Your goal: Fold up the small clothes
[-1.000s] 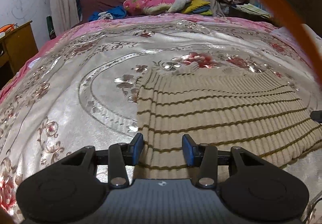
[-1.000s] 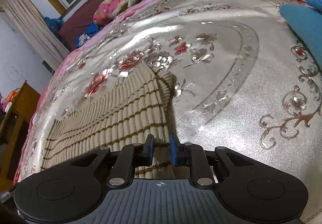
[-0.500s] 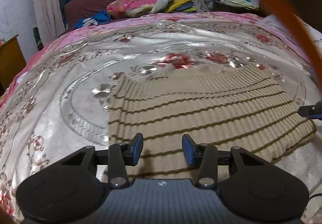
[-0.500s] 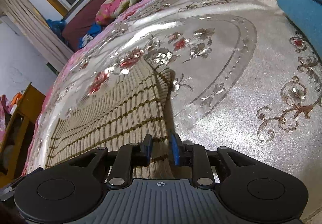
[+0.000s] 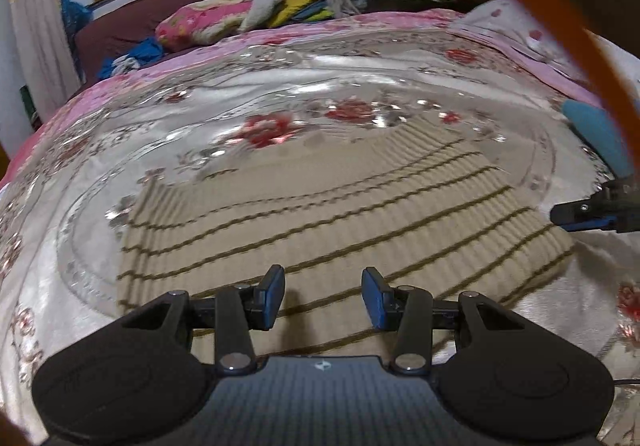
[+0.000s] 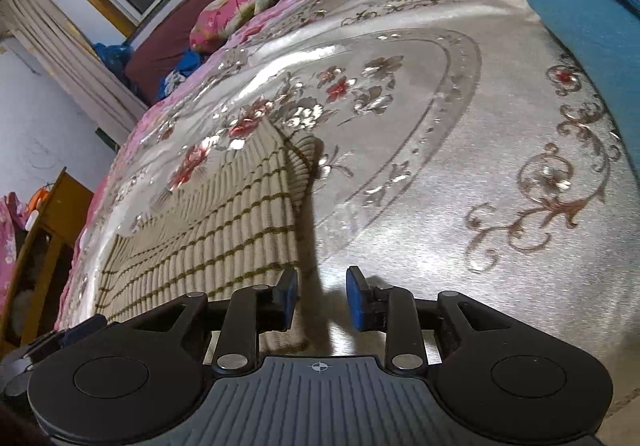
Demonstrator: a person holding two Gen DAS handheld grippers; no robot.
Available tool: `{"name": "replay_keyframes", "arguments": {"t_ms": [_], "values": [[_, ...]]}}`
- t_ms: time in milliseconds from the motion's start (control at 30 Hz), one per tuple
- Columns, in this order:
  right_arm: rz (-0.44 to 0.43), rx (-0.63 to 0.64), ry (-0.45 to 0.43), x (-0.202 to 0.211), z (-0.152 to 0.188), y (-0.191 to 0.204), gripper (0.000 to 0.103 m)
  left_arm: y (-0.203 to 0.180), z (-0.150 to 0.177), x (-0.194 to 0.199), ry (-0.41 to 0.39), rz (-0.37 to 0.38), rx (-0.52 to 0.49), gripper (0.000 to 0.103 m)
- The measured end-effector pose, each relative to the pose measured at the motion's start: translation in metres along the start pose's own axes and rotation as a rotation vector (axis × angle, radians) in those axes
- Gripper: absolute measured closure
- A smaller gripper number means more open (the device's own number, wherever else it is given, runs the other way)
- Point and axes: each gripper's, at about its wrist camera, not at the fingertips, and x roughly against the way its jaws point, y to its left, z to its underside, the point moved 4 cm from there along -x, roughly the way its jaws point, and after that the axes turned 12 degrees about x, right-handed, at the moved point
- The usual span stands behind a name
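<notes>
Both grippers hover over the bed — our left gripper (image 5: 323, 296) stands apart, empty, above the striped knit (image 5: 328, 205); our right gripper (image 6: 322, 296) is opening at the knit's right edge, gripping nothing. We see the knit spread flat on the bedspread (image 6: 460, 173).

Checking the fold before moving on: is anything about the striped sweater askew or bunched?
Mostly flat, but the striped sweater's far corner nearest the flowers is curled up into a ridge rather than lying flush on the bedspread.
</notes>
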Motion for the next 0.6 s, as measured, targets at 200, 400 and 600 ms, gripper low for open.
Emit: {"name": "replay_keyframes", "arguments": {"t_ms": [200,400,600], "values": [[-0.011,-0.027,-0.005,0.005,0.003,-0.012,0.075,-0.027,0.001,-0.002,0.006,0.036,-0.048,0.055],[-0.028,-0.041,-0.007,0.010,0.006,-0.018,0.075,-0.054,0.016,0.004,0.001,0.100,-0.103,0.054],[-0.063,-0.092,-0.010,0.012,0.007,-0.026,0.075,-0.097,0.040,0.010,-0.047,0.139,-0.268,0.054]]}}
